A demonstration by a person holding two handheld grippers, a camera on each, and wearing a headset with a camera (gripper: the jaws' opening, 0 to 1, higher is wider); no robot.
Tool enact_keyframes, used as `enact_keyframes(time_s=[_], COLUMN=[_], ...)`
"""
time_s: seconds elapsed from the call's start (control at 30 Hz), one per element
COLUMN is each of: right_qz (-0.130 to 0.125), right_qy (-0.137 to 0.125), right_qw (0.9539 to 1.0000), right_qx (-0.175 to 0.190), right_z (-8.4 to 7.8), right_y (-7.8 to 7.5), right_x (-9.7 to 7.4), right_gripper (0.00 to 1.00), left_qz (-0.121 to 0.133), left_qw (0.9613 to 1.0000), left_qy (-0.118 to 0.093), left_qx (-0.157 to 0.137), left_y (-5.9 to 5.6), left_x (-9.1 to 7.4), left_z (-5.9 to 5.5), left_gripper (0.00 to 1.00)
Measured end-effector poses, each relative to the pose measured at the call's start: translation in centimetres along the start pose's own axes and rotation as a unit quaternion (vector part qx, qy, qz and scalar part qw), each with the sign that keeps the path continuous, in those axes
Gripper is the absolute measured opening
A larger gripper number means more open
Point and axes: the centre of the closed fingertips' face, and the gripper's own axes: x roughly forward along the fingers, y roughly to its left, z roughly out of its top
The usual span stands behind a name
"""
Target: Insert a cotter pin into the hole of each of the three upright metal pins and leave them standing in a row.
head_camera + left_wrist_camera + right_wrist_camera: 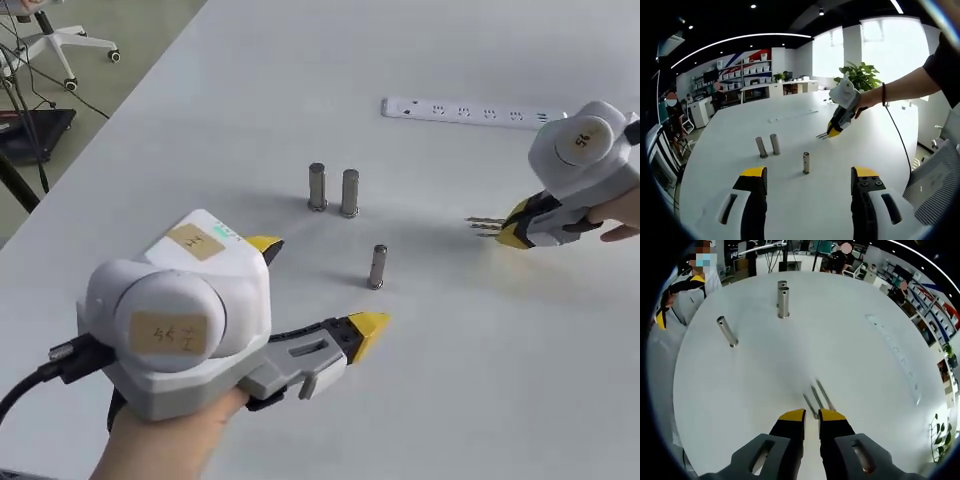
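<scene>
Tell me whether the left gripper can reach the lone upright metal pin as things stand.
Probably yes. The left gripper is open, and the lone metal pin stands ahead of its jaws on the table, apart from the other two pins and the right gripper holding cotter pins.

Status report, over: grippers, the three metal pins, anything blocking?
Left gripper open, empty. Right gripper shut on cotter pins. Three metal pins upright, none fitted yet. Power strip beyond them, out of the way.
</scene>
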Motion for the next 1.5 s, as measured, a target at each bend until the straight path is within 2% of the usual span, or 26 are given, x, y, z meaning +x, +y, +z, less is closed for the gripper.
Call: enact_keyframes(time_s=[0.3,0.43,0.67,0.97,1.07,1.23,1.33,1.5], right_qz=[0.026,0.029,0.060,0.057,0.055,0.045,0.039,0.035], right_qy=[0.008,0.017,0.016,0.033,0.039,0.041,0.040,0.033], right_qw=[0.9996,0.9992,0.9981,0.9972,0.9965,0.9963,0.9964,0.9968], right_qx=[-0.002,-0.022,-0.005,-0.036,-0.049,-0.060,-0.064,-0.064], right_z=[-0.4,-0.4,-0.5,-0.4,-0.5,-0.5,-0.5,-0.2], right_y=[0.1,-0.6,-0.2,0.4,0.1,0.5,0.1,0.1], right_x=[0.2,0.3,0.5,0.3,0.4,0.2,0.4,0.1], right_gripper=[0.04,0.04,0.00,0.00,0.00,0.00,0.00,0.00], left_qz=[-0.002,-0.002,-0.003,0.002,0.002,0.003,0.004,0.006], left_qw=[1.0000,1.0000,1.0000,0.9999,0.9999,1.0000,0.9999,0.9999], left_qy=[0.002,0.004,0.005,0.009,0.009,0.008,0.013,0.009], left_qx=[-0.007,-0.006,-0.003,-0.006,-0.007,-0.006,-0.008,-0.006], left_y=[0.2,0.1,0.0,0.2,0.2,0.3,0.4,0.5], left_x=[0.2,0.3,0.3,0.2,0.2,0.1,0.1,0.0], left_z=[-0.2,-0.3,-0.3,-0.6,-0.5,-0.5,-0.7,-0.5], left_gripper=[0.66,0.66,0.67,0.70,0.71,0.71,0.72,0.72])
